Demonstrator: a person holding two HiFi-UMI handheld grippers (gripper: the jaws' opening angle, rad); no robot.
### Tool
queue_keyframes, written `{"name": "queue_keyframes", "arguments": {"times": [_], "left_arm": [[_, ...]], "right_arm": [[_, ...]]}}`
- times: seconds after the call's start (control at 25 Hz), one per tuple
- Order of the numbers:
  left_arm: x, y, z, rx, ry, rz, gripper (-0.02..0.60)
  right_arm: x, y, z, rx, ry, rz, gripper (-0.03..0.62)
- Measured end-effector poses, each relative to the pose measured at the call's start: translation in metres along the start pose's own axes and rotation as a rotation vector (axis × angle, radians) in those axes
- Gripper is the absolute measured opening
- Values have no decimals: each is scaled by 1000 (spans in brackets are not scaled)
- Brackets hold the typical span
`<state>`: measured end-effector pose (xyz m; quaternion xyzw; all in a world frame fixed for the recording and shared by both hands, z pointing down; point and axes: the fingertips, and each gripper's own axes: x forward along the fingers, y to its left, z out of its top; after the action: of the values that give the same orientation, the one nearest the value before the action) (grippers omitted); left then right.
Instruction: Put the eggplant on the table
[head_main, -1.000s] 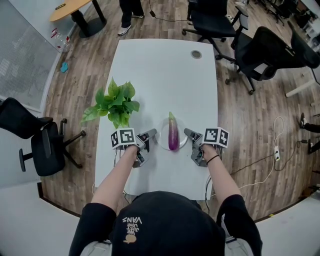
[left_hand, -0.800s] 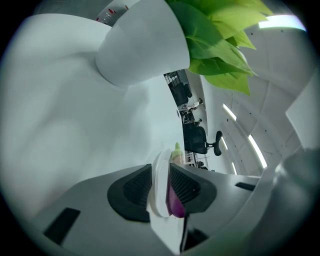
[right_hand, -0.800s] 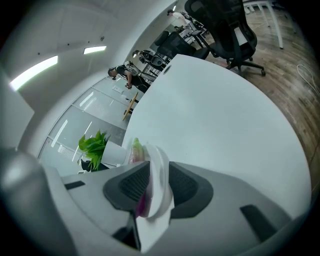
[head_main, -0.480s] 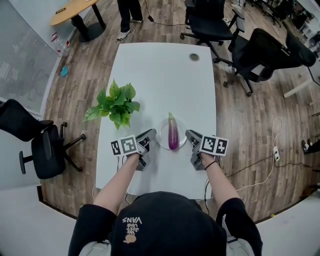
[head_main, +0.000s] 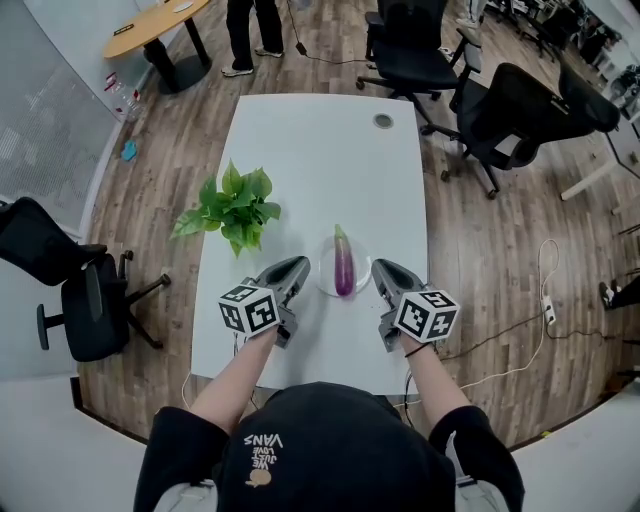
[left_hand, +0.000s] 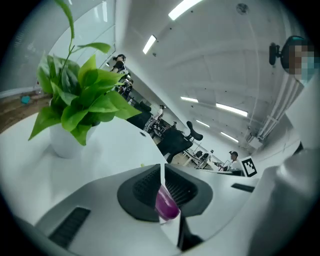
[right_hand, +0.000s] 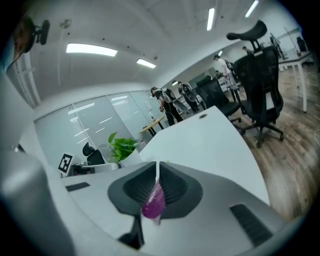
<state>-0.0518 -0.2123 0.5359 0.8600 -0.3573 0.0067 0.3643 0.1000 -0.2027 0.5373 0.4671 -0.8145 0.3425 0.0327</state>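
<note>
One eggplant (head_main: 344, 268) lies lengthwise on the one white plate (head_main: 326, 284), on the near half of the white counter (head_main: 320, 170), stem end toward 12 o'clock. One potted plant (head_main: 232, 208) stands at 10 o'clock from the plate, apart from it. One round grommet (head_main: 383, 121) sits at the counter's far end.

Two tools flank the plate. The left tool (head_main: 297, 265) is at 9 o'clock, its jaws drawn together to a thin slit and gripping nothing. The right tool (head_main: 379, 267) is at 3 o'clock, its jaws closing to a similar slit, also pressing on nothing. Purple shows through each slit.

One black chair (head_main: 70, 290) stands off the counter at 9 o'clock. Two more chairs (head_main: 515, 110) stand past the 1 o'clock corner. A person's legs (head_main: 248, 30) show at 11 o'clock.
</note>
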Motion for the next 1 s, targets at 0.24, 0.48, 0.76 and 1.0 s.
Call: {"name": "queue_keyframes", "arguments": {"times": [0.24, 0.48, 0.76, 1.0], "left_arm": [[-22, -30, 5, 149, -55, -7, 34], [-44, -57, 8, 278, -108, -16, 29], [-63, -77, 0, 370, -137, -26, 21], [-73, -87, -7, 422, -147, -31, 15]], "right_arm": [[-28, 25, 12, -171, -97, -21, 29], [-51, 43, 7, -202, -146, -29, 26], [-74, 64, 3, -253, -218, -45, 25], [-84, 78, 0, -285, -233, -51, 20]]}}
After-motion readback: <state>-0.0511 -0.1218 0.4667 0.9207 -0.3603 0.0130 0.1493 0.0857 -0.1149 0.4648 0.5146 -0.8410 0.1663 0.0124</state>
